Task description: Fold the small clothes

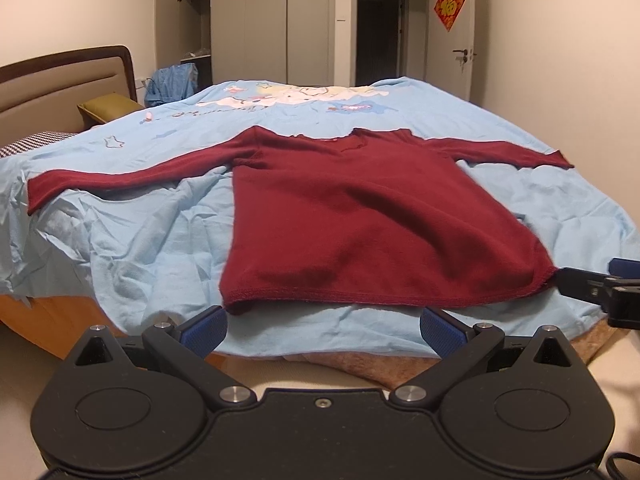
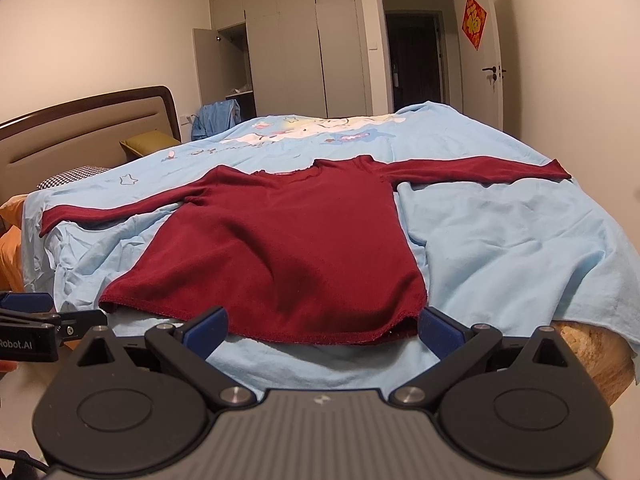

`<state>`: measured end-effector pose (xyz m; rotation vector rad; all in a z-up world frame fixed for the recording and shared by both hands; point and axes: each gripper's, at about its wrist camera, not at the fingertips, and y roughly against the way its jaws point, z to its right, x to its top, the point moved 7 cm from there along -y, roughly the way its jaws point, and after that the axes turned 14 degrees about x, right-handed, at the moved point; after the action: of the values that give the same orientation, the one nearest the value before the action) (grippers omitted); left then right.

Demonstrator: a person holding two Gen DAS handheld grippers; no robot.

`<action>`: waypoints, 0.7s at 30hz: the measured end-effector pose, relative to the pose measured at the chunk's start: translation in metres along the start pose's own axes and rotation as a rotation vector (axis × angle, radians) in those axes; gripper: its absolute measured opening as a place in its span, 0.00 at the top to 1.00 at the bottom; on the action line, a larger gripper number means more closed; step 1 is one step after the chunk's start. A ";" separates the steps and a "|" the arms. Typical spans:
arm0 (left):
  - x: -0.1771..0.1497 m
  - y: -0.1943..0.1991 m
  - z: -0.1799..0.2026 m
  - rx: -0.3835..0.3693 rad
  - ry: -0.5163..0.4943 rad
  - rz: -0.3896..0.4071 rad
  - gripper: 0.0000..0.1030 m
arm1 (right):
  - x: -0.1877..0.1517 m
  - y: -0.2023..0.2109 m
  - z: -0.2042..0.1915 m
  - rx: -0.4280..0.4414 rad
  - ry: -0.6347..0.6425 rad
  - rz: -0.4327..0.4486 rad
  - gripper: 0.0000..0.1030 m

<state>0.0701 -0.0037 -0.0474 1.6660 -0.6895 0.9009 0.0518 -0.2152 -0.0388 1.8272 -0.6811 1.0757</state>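
A dark red long-sleeved shirt [image 1: 352, 216] lies flat on the light blue bedsheet [image 1: 132, 248], both sleeves spread out, hem toward me. It also shows in the right wrist view [image 2: 280, 248]. My left gripper [image 1: 322, 330] is open and empty, just short of the hem near its left corner. My right gripper [image 2: 322, 330] is open and empty, just short of the hem at its right corner. The right gripper also shows at the right edge of the left wrist view [image 1: 596, 284]. The left gripper shows at the left edge of the right wrist view [image 2: 48, 320].
The bed has a brown headboard [image 1: 60, 80] at the left with an olive pillow [image 1: 108, 106]. Grey wardrobes [image 1: 272, 24] and a dark doorway [image 1: 380, 32] stand behind the bed. The sheet's near edge [image 1: 320, 356] hangs over the mattress just ahead of my grippers.
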 end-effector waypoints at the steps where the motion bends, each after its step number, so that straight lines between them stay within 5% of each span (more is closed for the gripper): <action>1: 0.002 -0.003 -0.002 0.009 0.007 -0.005 0.01 | 0.000 -0.001 0.001 -0.002 -0.001 -0.005 0.00; 11: 0.049 -0.038 -0.007 0.022 0.112 -0.025 0.01 | 0.011 -0.017 0.011 -0.005 0.032 -0.033 0.00; 21: 0.107 -0.068 0.024 0.007 0.079 0.007 0.01 | 0.037 -0.040 0.039 -0.033 0.017 -0.053 0.00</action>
<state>0.1890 -0.0091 0.0027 1.6262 -0.6392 0.9699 0.1160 -0.2319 -0.0320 1.7959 -0.6333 1.0386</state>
